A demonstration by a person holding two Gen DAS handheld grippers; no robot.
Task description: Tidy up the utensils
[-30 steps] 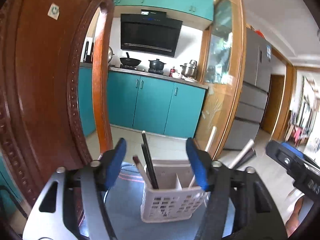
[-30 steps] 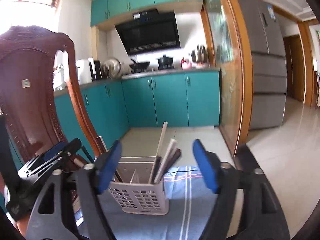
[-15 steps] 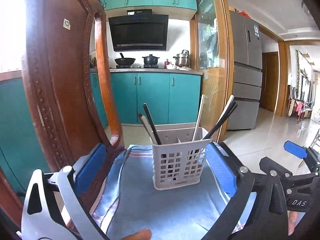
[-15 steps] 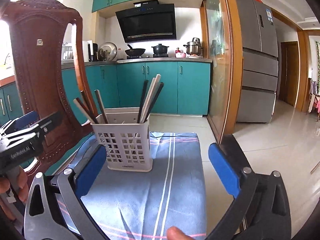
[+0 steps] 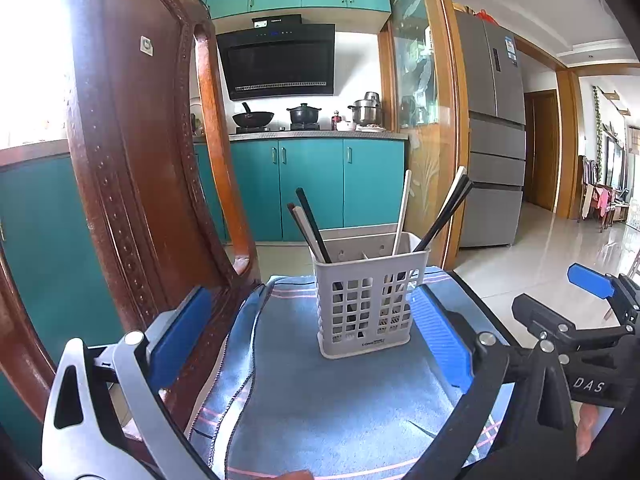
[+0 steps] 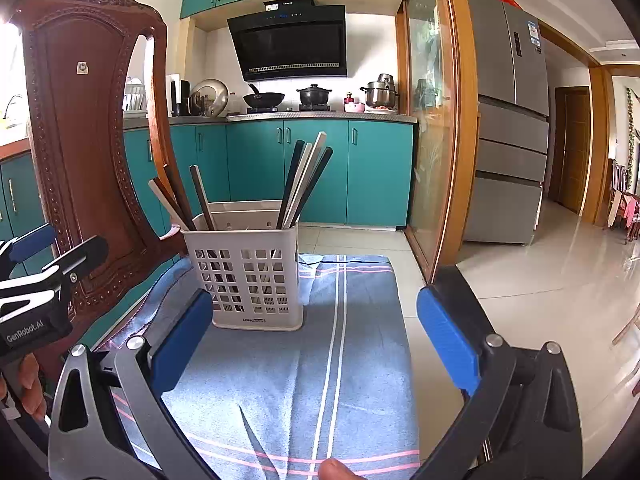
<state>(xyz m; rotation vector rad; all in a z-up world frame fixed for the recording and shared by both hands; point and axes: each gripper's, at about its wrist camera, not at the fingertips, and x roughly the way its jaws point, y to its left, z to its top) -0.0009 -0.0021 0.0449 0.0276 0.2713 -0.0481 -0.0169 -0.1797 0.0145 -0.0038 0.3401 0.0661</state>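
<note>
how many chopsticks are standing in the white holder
7 show: three lean left in the left compartment, four lean right in the right one of the holder. Shorter ones may be hidden.

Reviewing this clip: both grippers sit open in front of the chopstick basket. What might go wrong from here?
1. The chopsticks lean out in bunches, so a jaw reaching for one could catch its neighbours.
2. The white basket looks tall and light and stands free on the blue cloth; a sideways pull might tip it.
3. The cloth is wrinkled and may slide, shifting the basket towards the wooden chair.
</note>
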